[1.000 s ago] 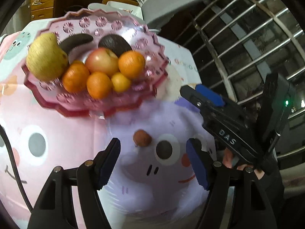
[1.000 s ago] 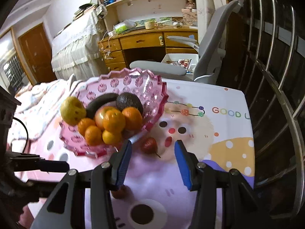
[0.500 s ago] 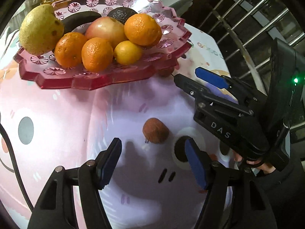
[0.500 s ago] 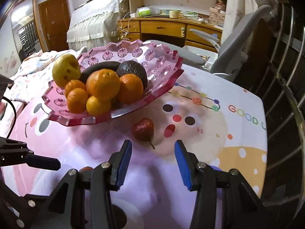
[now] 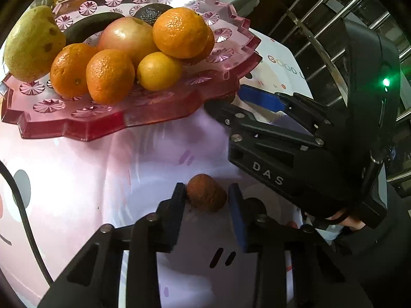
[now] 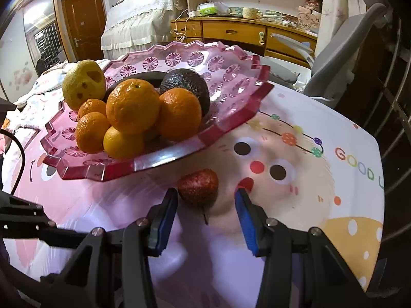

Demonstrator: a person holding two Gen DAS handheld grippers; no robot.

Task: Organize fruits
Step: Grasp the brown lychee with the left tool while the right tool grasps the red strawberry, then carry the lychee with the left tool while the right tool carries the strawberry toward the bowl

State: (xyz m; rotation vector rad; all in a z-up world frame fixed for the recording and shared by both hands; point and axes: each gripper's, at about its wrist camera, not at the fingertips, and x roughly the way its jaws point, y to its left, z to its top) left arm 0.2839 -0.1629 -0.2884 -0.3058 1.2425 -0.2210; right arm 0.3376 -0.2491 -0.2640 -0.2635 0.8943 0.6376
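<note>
The brown lychee at six o'clock of the pink bowl is bracketed by the part-closed left gripper, while the red strawberry is straddled by the spread right gripper, presumably so both can be lifted in.

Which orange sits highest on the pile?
In the right wrist view, the biggest orange, resting atop the others in the pink dish. The rest sit lower around it, beside the dark avocado.
</note>
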